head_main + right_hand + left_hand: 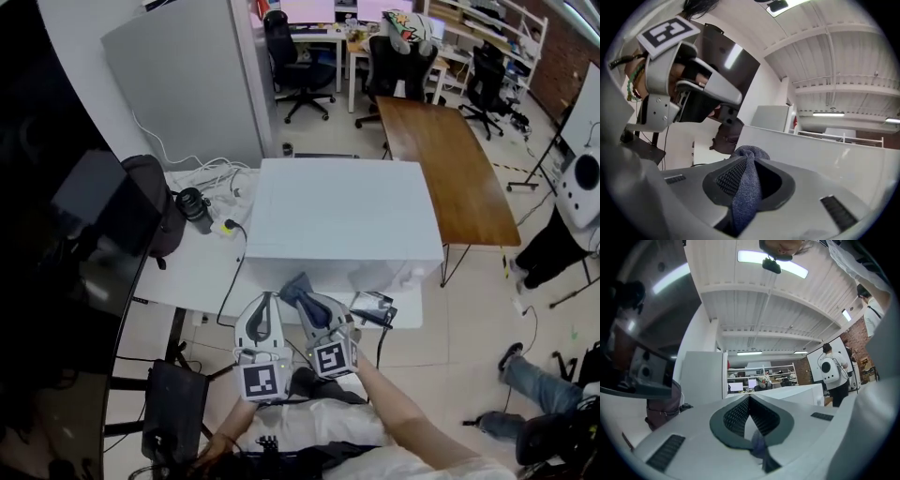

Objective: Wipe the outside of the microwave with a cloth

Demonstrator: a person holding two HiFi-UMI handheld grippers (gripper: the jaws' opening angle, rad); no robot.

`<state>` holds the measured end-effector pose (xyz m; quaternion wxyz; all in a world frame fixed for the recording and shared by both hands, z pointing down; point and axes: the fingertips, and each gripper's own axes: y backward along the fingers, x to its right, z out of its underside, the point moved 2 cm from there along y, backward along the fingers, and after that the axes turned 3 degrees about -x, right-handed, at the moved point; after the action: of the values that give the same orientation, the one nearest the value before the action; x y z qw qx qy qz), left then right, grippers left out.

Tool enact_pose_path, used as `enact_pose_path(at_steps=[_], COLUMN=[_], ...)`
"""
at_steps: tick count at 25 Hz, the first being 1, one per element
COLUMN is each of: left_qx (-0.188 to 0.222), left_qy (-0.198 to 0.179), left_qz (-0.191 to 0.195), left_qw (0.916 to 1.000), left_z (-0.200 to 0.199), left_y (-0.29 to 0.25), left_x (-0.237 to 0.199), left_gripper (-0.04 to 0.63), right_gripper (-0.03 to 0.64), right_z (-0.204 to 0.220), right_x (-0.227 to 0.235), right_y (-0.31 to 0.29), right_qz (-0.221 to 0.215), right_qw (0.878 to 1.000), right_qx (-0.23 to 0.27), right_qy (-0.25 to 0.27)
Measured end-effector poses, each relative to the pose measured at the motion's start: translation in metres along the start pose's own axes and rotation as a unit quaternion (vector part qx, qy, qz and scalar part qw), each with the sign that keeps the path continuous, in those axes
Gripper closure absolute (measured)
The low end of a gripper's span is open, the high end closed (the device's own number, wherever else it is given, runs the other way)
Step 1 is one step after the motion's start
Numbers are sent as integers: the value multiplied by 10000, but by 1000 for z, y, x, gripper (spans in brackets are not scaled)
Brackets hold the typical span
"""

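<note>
With my right tongs [300, 292] clamped on the cloth [745, 187] near the microwave [342, 220] on the surface [197, 272], left tongs [267, 305] closed empty, I should next press it to the front, I judge.

No legible text, labels, brands or numbers anywhere in view.

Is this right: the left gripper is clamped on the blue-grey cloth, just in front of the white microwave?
No, the gripper is wrong. The right gripper is clamped on the blue-grey cloth, just in front of the white microwave; the right gripper view shows the cloth pinched between its pads. The left gripper has its jaws together.
</note>
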<state>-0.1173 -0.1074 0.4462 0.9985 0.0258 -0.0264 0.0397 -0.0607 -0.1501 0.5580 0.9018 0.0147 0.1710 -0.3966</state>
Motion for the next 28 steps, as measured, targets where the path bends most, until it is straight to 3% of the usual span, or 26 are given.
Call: enact_pose_path(at_steps=[6, 12, 15, 18, 21, 28], left_qx=[-72, -132, -174, -173, -152, -62], left_qy=[-6, -94, -58, -15, 30, 205], left_qz=[-194, -191, -172, -141, -20, 467], left_qw=[9998, 9997, 9997, 9998, 9999, 9987], left_z=[3, 5, 6, 6, 6, 4], left_y=[7, 7, 7, 3, -2, -21], left_x=[-12, -15, -15, -14, -7, 23], left_gripper=[594, 594, 594, 594, 594, 594], right_gripper=[546, 546, 545, 545, 545, 546], right_z=[22, 58, 65, 71, 80, 100], right_x=[-48, -35, -18, 8, 48, 134], right_y=[-63, -83, -69, -43, -7, 75], right_qz=[-720, -623, -573, -271, 295, 1527], right_qw=[9963, 9930, 9915, 9925, 9920, 9752], right_qx=[-267, -865, -890, -910, -1036, -1561], right_qy=[390, 508, 753, 765, 658, 353])
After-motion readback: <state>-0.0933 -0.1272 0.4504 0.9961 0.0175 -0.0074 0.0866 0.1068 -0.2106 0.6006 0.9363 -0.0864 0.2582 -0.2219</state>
